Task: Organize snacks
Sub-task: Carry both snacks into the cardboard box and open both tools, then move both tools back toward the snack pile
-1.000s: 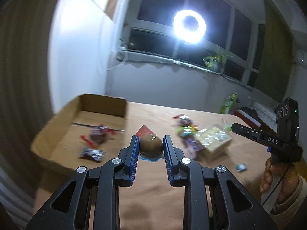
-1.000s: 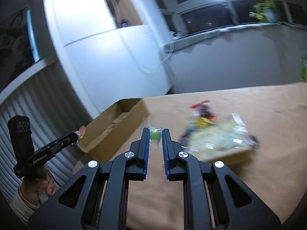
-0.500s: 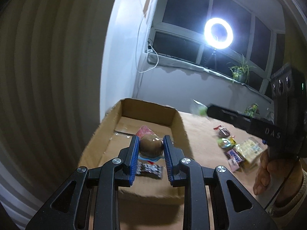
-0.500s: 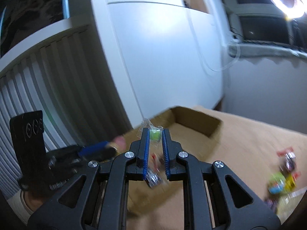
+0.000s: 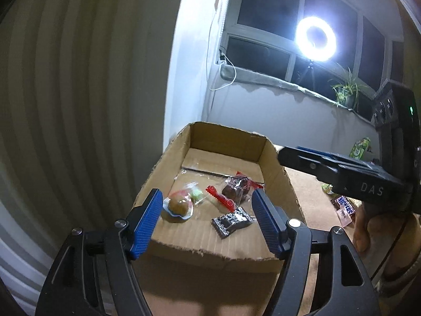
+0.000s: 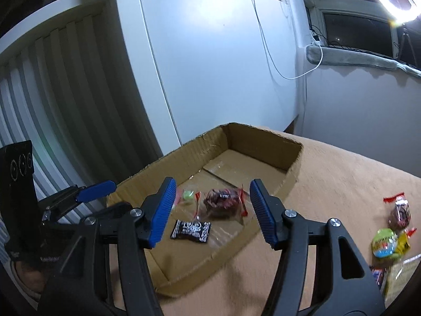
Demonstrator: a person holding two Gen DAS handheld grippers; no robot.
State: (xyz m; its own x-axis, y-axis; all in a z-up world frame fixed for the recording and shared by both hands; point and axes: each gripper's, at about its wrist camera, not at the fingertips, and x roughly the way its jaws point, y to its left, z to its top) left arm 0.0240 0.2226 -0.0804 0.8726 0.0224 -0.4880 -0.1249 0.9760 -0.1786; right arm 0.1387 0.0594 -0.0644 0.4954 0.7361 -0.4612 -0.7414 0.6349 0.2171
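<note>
Both grippers hang over the cardboard box with their jaws spread wide and nothing between them. The left gripper sits above the box's near wall, the right gripper above the wall that faces the open tabletop.

Inside the box lie four snacks: a round brown jelly cup near the left wall, a small green candy in clear wrap just beside it, a dark chocolate in a red-trimmed clear wrapper toward the middle, and a black-and-white sachet close to the near wall.

What is left to gather lies the other way — a cluster out on the tabletop, well apart from the box and off to the right of the right gripper's fingers. It includes another red-trimmed chocolate, a round green-and-blue packet touching a yellow wrapper, and, in the left wrist view, a Snickers bar lying partly behind the right gripper's body.

By my reading the right gripper is the nearer one to that cluster; it would have to swing right, away from the box. The red-trimmed chocolate's wrapper runs roughly away from the camera, twisted ends far and near.
</note>
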